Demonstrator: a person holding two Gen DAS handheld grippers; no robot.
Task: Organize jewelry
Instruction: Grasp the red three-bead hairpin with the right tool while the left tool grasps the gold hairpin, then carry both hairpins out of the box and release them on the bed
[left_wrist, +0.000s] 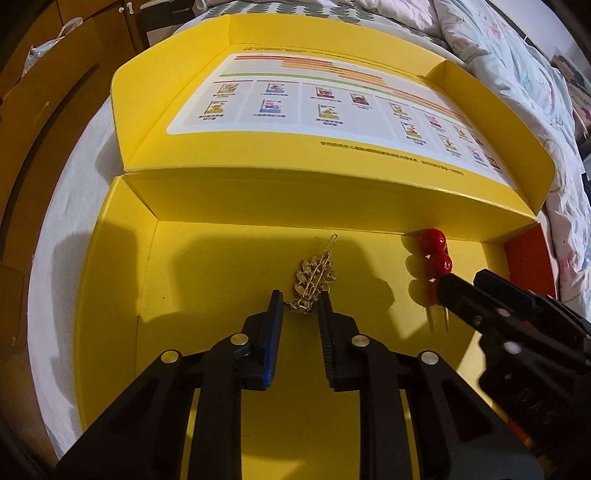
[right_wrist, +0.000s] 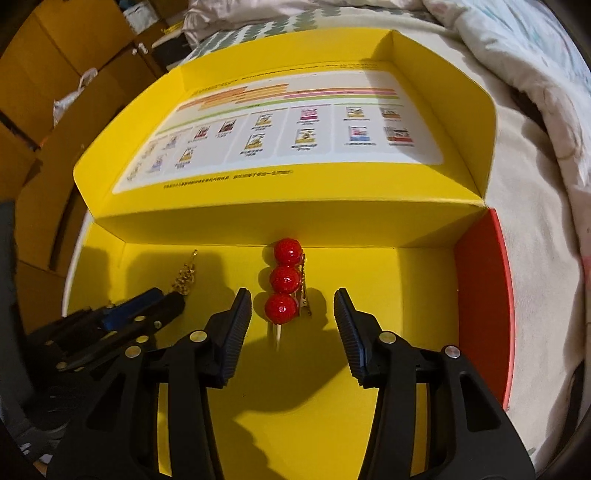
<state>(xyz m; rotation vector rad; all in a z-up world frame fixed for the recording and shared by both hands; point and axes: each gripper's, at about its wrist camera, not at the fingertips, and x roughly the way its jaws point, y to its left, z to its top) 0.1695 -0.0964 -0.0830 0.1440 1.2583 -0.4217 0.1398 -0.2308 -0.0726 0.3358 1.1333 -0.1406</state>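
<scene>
Left wrist view: the left gripper (left_wrist: 300, 301) is being held partly open, its tips flanking the near end of the gold hair clip (left_wrist: 314, 278), nothing clamped. Right wrist view: the right gripper (right_wrist: 293, 308) is being held wide open around the red bead clip (right_wrist: 286, 286), untouched. Both pieces are being shown lying on the yellow box floor (right_wrist: 388, 295), gold left, red right. Farther off, the printed lid (right_wrist: 280, 129) is being seen.

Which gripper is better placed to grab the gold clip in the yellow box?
Left. The left gripper is open with its tips either side of the gold clip's near end. The right gripper is open around the red bead hairpin, further along the yellow box.
</scene>
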